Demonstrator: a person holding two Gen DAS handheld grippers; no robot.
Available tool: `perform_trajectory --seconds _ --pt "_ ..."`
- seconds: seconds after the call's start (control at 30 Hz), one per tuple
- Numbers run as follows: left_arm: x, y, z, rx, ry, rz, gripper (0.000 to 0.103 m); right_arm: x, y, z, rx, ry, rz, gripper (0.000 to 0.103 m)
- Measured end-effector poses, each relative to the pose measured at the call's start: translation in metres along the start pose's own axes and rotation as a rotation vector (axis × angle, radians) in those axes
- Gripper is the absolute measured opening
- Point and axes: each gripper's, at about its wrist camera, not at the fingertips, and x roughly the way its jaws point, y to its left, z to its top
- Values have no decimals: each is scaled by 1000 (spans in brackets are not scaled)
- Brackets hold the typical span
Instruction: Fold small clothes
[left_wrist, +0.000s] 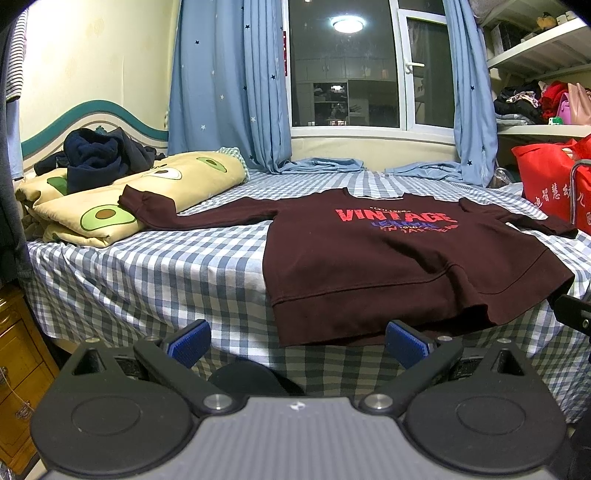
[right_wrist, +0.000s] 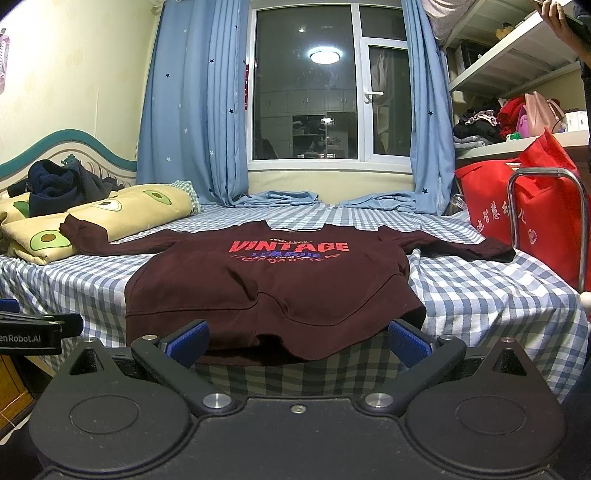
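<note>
A maroon sweatshirt (left_wrist: 388, 266) lies face up and spread flat on a bed (left_wrist: 147, 266) covered with a blue-and-white checked sheet, collar toward the window (left_wrist: 343, 66), hem hanging slightly over the near edge. Both sleeves are extended sideways; the left-hand sleeve end rests against a folded quilt with avocado print (left_wrist: 122, 199). The chest print reads "VINTAGE" in red, with smaller purple lettering beneath it. The left tool (left_wrist: 299, 341) is held just short of the bed edge, level with the hem's left corner, its blue-padded fingers (left_wrist: 190, 341) spread wide and gripping nothing. The right tool (right_wrist: 297, 341) sits before the hem's middle, likewise wide apart and empty; its right pad is close to the hem's right corner, contact not determinable. A heap of dark navy clothing (left_wrist: 99, 155) sits on top of the quilt. Blue star-patterned curtains (left_wrist: 229, 81) flank the window. A red bag (right_wrist: 524, 206) stands at the right of the bed, beside a chrome rail (right_wrist: 546, 173).
</note>
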Motion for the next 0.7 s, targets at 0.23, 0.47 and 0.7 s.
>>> perform_trajectory --seconds 0.23,0.47,0.7 --pt "7 1 0 -1 20 9 102 3 1 -1 -1 9 9 103" --pt "21 -4 3 0 57 10 102 16 1 3 -2 24 19 103" --pt "52 -8 15 31 113 18 102 40 -1 8 -13 45 11 103"
